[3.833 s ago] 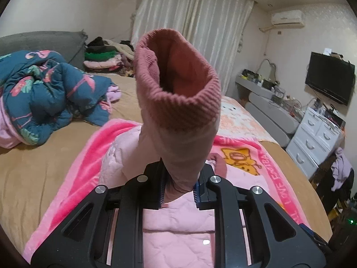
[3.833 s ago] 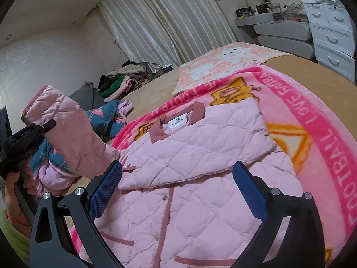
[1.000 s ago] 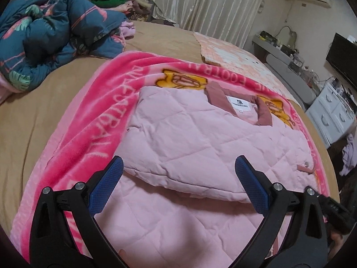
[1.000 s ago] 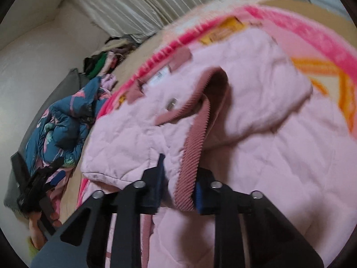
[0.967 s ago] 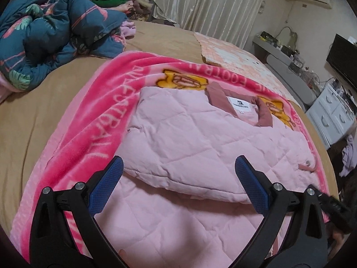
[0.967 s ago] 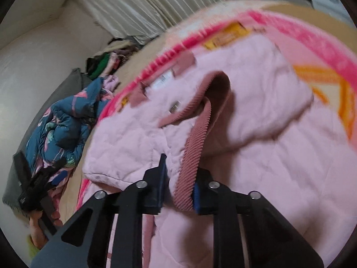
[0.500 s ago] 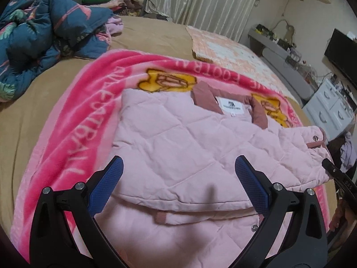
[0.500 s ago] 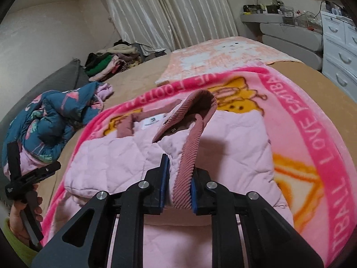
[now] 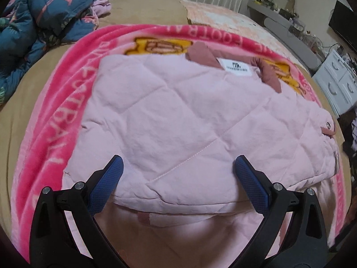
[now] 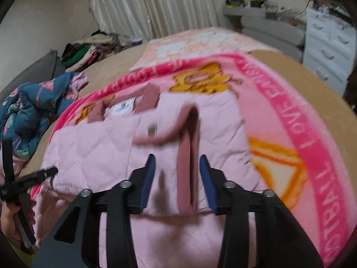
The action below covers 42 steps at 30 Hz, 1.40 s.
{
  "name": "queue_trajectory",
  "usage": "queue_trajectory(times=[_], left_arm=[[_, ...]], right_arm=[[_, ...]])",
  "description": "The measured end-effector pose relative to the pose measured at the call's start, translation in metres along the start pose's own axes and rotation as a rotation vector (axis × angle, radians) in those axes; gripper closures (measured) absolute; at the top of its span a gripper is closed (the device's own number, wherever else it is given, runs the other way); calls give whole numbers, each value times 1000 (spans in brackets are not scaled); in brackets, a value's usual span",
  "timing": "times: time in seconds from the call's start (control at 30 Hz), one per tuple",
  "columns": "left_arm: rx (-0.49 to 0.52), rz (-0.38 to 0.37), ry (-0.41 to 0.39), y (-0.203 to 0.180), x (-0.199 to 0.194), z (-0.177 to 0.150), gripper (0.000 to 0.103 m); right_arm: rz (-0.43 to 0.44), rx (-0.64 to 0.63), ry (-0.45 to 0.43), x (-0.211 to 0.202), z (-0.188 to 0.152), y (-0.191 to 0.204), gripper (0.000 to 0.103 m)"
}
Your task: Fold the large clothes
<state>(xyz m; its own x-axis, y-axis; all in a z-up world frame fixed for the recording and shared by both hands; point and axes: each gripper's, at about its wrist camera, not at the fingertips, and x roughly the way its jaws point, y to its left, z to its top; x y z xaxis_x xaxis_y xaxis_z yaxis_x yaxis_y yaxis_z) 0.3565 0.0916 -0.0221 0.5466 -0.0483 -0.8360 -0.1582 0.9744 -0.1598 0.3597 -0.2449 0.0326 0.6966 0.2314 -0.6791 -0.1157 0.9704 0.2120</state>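
Right gripper (image 10: 176,174) jaws, clamped a second ago, are opening around jacket (image 9: 189,120) cuff (image 10: 188,156), pads no longer pressing it; left gripper (image 9: 178,178) is hovering wide open, empty.

Jacket (image 9: 178,120) on blanket (image 9: 67,102)

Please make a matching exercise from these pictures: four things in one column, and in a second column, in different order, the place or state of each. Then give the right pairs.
Things
1. pale pink quilted jacket
2. dusty-rose ribbed cuff
3. dark blue floral quilt
4. white label

Places or states
A. bunched at the bed's left side
B. between the opening jaws of the right gripper
C. at the collar
D. spread on the bright pink fleece blanket

Pairs: 1-D, 2-B, 3-A, 4-C
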Motion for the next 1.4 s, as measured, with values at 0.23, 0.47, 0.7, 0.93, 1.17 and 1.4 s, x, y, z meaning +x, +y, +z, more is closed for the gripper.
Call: queue_trajectory(times=[0.23, 0.47, 0.7, 0.93, 1.17, 1.4], left_arm=[[-9, -15, 8, 5, 11, -8, 9], [-19, -38, 15, 9, 15, -8, 8], [-8, -36, 11, 7, 18, -9, 8], [-8, -12, 7, 4, 18, -10, 9], [-22, -18, -7, 7, -9, -11, 9], [-37, -25, -41, 9, -35, -16, 9]], right_arm=[[69, -162, -7, 3, 16, 57, 32], [69, -334, 91, 54, 11, 120, 21], [-35, -352, 281, 125, -16, 124, 12], [-43, -344, 266, 135, -23, 120, 10], [-23, -295, 233, 119, -31, 113, 10], [-11, -238, 244, 99, -39, 105, 10]])
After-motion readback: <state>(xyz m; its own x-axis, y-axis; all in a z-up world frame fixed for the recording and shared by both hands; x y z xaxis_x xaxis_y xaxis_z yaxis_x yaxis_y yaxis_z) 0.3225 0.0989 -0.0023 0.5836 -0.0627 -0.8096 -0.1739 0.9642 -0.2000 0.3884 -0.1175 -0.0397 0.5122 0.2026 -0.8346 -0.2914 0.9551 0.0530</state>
